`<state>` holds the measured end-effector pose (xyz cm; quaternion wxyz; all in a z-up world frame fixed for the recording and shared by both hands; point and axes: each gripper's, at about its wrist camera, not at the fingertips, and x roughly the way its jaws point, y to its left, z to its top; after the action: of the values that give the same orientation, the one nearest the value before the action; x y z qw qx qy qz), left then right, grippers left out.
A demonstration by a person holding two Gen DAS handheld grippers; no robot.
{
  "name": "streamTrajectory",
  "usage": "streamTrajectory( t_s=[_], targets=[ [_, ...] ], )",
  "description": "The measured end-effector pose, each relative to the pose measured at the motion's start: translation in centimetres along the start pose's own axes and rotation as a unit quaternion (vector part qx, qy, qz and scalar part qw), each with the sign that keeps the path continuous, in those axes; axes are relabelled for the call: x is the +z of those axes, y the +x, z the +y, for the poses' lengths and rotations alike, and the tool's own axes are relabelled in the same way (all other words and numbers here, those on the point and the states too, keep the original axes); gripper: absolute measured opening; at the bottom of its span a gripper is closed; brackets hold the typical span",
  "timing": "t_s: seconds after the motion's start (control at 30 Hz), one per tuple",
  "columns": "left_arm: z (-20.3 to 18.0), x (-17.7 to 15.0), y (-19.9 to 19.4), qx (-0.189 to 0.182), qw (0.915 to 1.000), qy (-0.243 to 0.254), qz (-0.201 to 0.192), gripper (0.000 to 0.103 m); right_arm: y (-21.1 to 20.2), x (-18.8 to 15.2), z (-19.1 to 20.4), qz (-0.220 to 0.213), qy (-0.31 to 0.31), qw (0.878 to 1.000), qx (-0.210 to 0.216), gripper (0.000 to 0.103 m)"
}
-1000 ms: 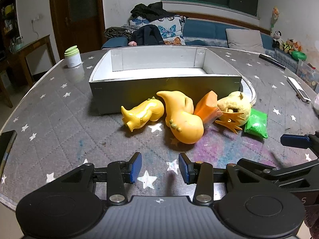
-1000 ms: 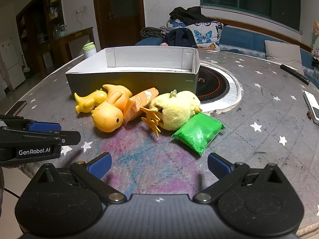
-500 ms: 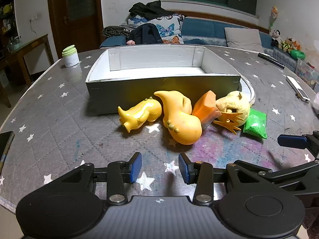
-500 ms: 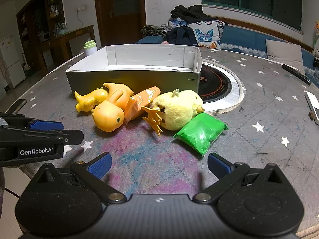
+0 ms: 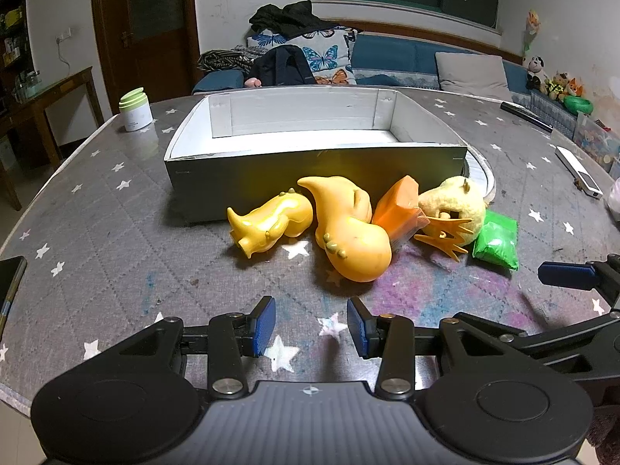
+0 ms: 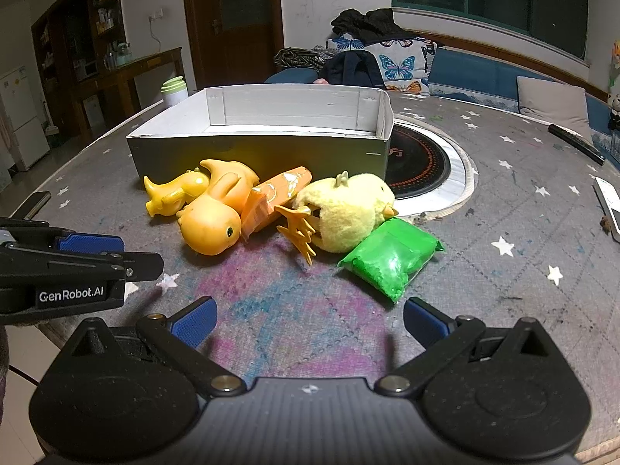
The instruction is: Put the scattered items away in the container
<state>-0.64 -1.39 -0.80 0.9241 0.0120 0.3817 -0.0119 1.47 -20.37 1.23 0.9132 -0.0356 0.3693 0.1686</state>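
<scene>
An open grey box (image 5: 310, 174) with white inside stands mid-table, also in the right wrist view (image 6: 255, 155). In front of it lie a small yellow dinosaur (image 5: 271, 224), a bigger orange-yellow duck toy (image 5: 348, 232), an orange packet (image 5: 399, 209), a yellow plush chick (image 5: 453, 209) and a green bag (image 5: 498, 238). The same items show in the right wrist view: duck toy (image 6: 217, 217), chick (image 6: 348, 213), green bag (image 6: 391, 257). My left gripper (image 5: 310, 325) is open and empty, short of the toys. My right gripper (image 6: 308, 319) is wide open and empty, just short of the green bag.
A white jar with green lid (image 5: 135, 110) stands at the far left. A round inset burner (image 6: 422, 162) lies right of the box. Remotes (image 5: 579, 172) lie at the right, a dark phone (image 5: 9, 283) at the left edge. A sofa is behind.
Both grippers have edged slightly forward toward the toys. Nothing on the table has moved, and both grippers stay open.
</scene>
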Motion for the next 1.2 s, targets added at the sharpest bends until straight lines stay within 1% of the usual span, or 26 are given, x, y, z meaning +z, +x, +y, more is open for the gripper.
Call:
streamTrajectory(
  t_s=[0.43,1.2],
  targets=[
    [0.0,0.1,0.3,0.0,1.0,0.0,0.003,0.043,0.2,0.1,0.0,0.002,0.0,1.0,0.003,0.103],
    [1.2,1.1,1.2,-0.004,0.9998,-0.013,0.012,0.043,0.8,1.1,1.0,-0.002,-0.015,1.0,0.023,0.103]
  ],
)
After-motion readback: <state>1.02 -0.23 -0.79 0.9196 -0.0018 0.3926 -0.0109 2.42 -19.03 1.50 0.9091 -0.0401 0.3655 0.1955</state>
